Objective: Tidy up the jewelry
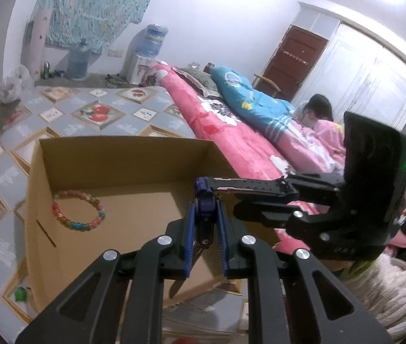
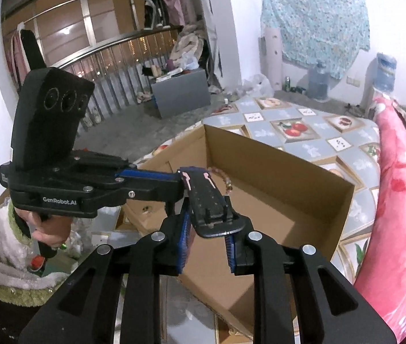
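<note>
Black watch strap (image 2: 211, 200) is hanging between both grippers over the cardboard box (image 1: 122, 154); left gripper (image 1: 206, 223) clamping it, right gripper (image 2: 207, 246) loosening — keep left firm.

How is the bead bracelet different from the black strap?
The colourful round-bead bracelet is a closed ring; the black flat watch strap is a straight band. The bracelet lies in the brown cardboard box; the strap is held up by the left tongs. Both go on wrists.

Bed: a pink quilt (image 1: 225, 132) and blue pillow (image 1: 248, 97) are seen.
Corner: a water dispenser (image 1: 148, 54) is placed.
Wall: a floral cloth (image 2: 317, 25) is hung.
</note>
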A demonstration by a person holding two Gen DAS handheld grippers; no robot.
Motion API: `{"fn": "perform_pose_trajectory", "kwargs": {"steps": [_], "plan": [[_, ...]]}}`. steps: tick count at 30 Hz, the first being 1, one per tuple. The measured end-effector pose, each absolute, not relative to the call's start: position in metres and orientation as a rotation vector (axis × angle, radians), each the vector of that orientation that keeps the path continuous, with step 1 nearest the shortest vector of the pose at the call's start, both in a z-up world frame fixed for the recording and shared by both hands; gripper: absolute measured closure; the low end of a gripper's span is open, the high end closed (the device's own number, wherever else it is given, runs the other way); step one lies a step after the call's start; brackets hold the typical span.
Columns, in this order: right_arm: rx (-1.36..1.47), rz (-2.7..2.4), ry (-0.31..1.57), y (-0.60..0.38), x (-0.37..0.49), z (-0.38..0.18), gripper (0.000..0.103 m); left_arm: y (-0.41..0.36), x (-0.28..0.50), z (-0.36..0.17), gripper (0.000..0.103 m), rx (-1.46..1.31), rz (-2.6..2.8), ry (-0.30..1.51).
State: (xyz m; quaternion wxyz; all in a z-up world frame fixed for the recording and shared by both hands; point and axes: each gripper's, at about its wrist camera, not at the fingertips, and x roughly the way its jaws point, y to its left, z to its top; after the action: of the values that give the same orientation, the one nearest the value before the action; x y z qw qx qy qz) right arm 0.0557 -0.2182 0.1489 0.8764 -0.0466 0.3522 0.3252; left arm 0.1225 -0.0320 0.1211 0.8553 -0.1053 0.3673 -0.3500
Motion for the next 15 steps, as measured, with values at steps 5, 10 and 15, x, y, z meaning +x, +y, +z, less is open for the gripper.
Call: {"fn": "perform_pose_trajectory", "kwargs": {"steps": [5,10,15], "plan": [[-0.079,0.677,0.713,-0.217,0.056,0.150,0.082,-0.034,0.121,0.122,0.089,-0.245,-0.768,0.775],[-0.081,0.667,0.705,-0.216,0.057,0.152,0.082,-0.032,0.119,0.125,0.089,-0.243,-0.765,0.761],[-0.053,0.556,0.743,-0.221,0.073,0.146,0.089,-0.030,0.117,0.126,0.089,-0.234,-0.759,0.754]]}}
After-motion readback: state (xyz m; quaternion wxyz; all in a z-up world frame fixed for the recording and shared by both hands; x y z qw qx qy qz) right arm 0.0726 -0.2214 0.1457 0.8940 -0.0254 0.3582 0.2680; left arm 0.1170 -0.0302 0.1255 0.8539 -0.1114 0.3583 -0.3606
